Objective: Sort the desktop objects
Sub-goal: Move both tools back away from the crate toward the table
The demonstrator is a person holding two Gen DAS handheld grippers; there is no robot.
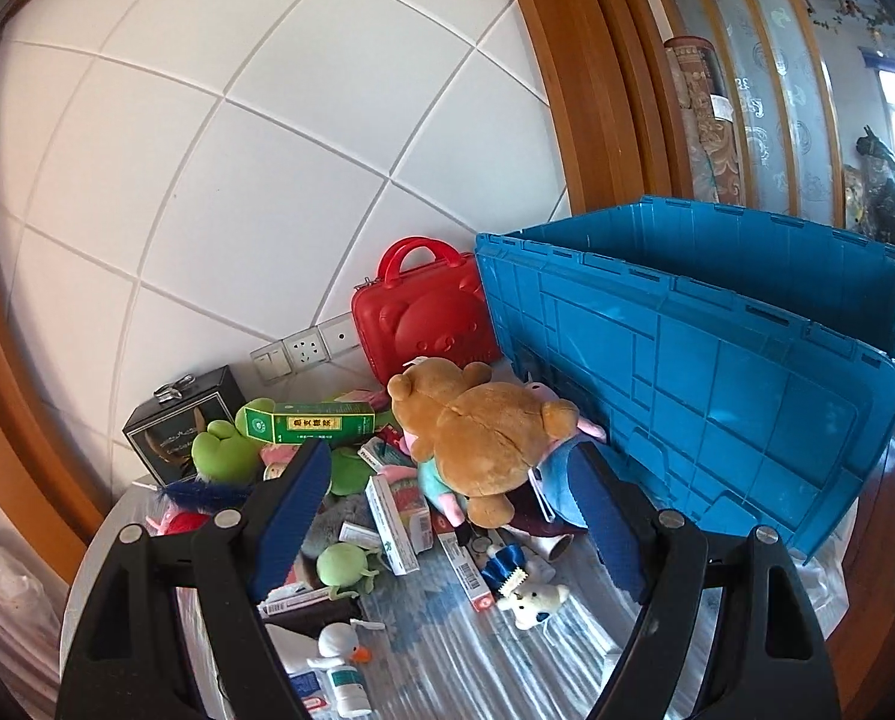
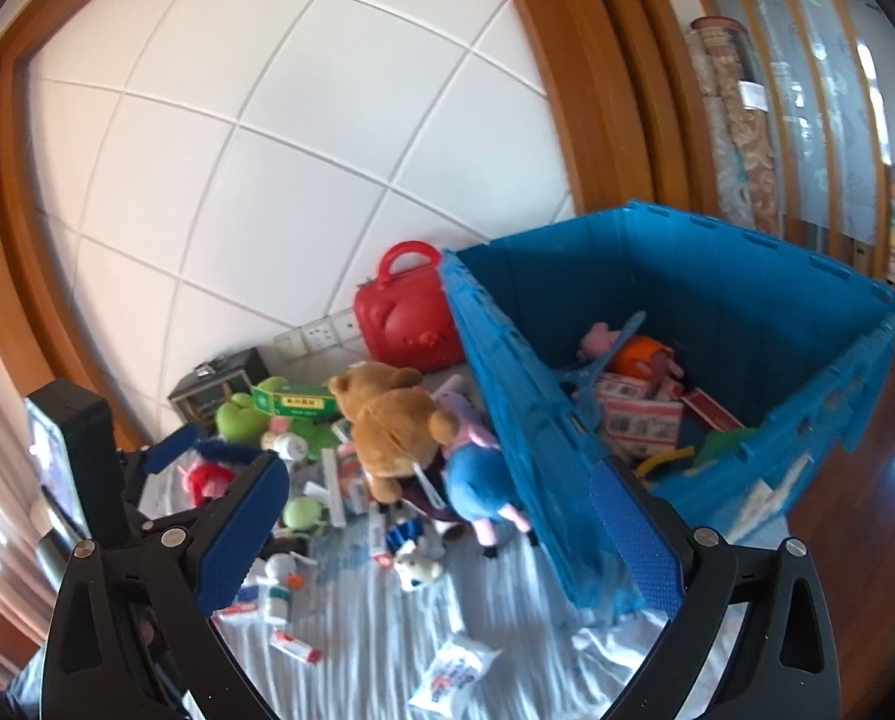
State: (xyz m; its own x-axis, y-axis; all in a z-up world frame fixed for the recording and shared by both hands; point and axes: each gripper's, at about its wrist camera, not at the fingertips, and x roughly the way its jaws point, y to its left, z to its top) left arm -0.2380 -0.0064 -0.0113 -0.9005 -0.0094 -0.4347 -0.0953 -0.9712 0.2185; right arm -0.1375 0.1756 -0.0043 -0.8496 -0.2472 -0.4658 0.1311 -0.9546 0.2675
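Both grippers empty: left gripper (image 1: 450, 516) spread wide above the clutter, right gripper (image 2: 441, 516) also spread, hovering near the blue crate's (image 2: 765, 324) near corner, nothing between either pair of fingers. Step looks like between picks — crate already holds some cartons and small toys, most of the pile still out on the table (image 1: 447, 648). Likely next target from the left view: brown teddy bear (image 1: 477, 426), sitting on top of the heap, just beside the crate wall, resting over a pink-and-blue plush. Bear lies belly-down, head toward the red case (image 1: 429, 318) at the wall, legs toward the camera; long axis runs roughly away from the gripper, tilted a bit left. Fingers would need to straddle the torso across that axis, then lift over the crate rim to the right. Green box (image 1: 315, 422) lies flat on the green plush frog (image 1: 225, 450), long axis left-right, printed face toward camera. Small cartons around are loose, may shift when the bear comes up.
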